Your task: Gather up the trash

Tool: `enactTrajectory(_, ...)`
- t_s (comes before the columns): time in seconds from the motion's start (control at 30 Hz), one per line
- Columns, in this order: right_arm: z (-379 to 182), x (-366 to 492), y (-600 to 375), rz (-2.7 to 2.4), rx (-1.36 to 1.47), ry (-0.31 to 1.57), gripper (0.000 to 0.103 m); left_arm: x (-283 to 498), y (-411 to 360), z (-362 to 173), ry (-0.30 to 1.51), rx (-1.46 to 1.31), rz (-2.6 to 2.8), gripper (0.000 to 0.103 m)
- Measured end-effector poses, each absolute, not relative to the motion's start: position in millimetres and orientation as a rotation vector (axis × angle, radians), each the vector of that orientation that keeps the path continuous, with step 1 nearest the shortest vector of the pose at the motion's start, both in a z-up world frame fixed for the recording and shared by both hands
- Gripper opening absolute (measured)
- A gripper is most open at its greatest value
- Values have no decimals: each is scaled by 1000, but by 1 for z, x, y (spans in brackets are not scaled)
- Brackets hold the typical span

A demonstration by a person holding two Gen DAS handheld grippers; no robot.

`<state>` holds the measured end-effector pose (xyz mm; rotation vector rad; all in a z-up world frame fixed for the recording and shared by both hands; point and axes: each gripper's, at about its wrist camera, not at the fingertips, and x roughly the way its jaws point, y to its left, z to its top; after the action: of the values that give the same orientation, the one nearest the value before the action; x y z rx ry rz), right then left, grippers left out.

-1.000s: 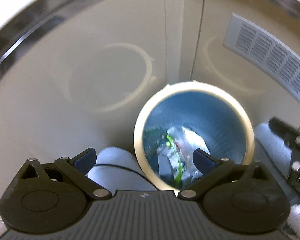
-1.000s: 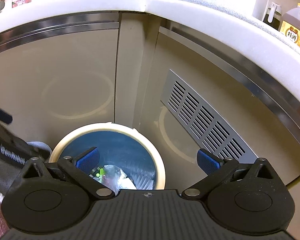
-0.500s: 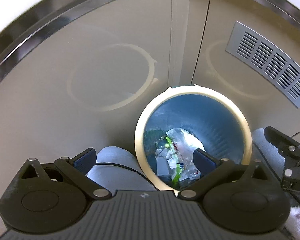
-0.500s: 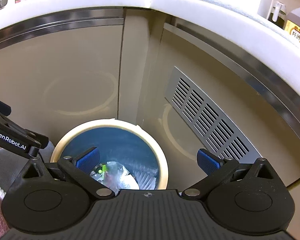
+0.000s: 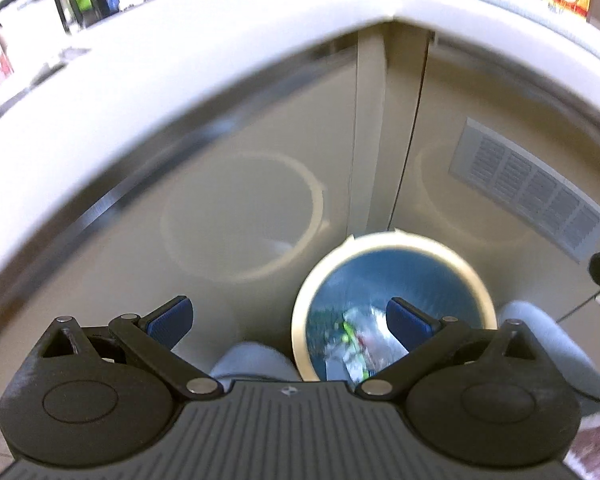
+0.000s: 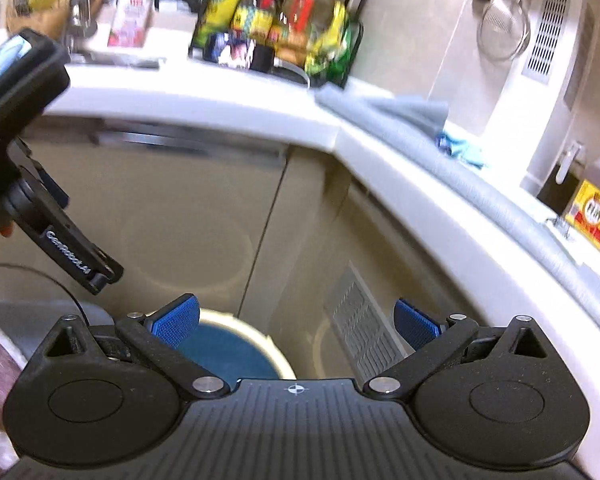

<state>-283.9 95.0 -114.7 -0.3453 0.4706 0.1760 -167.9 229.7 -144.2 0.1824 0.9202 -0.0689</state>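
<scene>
A blue trash bin with a cream rim (image 5: pixel 392 242) stands on the floor in the corner of the beige cabinets. Crumpled clear and green wrappers (image 5: pixel 354 340) lie inside it. My left gripper (image 5: pixel 290 320) is open and empty, held above and short of the bin. My right gripper (image 6: pixel 296 320) is open and empty, higher up; the bin (image 6: pixel 236 350) shows only partly under its left finger. The left gripper's body (image 6: pixel 40 184) shows at the left of the right wrist view.
A white countertop (image 6: pixel 236 108) wraps the corner above the cabinets. On it stand a rack of bottles and packets (image 6: pixel 276 24), a grey mat (image 6: pixel 400 116) and a yellow box (image 6: pixel 590 214). A vent grille (image 5: pixel 528 188) sits in the right cabinet door.
Both grippers have risen and tilted up away from the bin. The countertop and its items have come into view. Both stay open.
</scene>
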Motion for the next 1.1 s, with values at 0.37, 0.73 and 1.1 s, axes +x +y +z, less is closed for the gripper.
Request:
enactTrajectory(0.37, -22, -267, 39, 122, -115, 247, 103, -156, 215, -73, 719, 237, -89, 103)
enactTrajectory(0.73, 21, -210, -66, -252, 26, 249, 103, -113, 185, -19, 608, 268, -116, 103)
enactTrajectory(1.1, -23, -109, -159, -434, 201, 500, 103, -29, 92, 18, 498, 282, -287, 103)
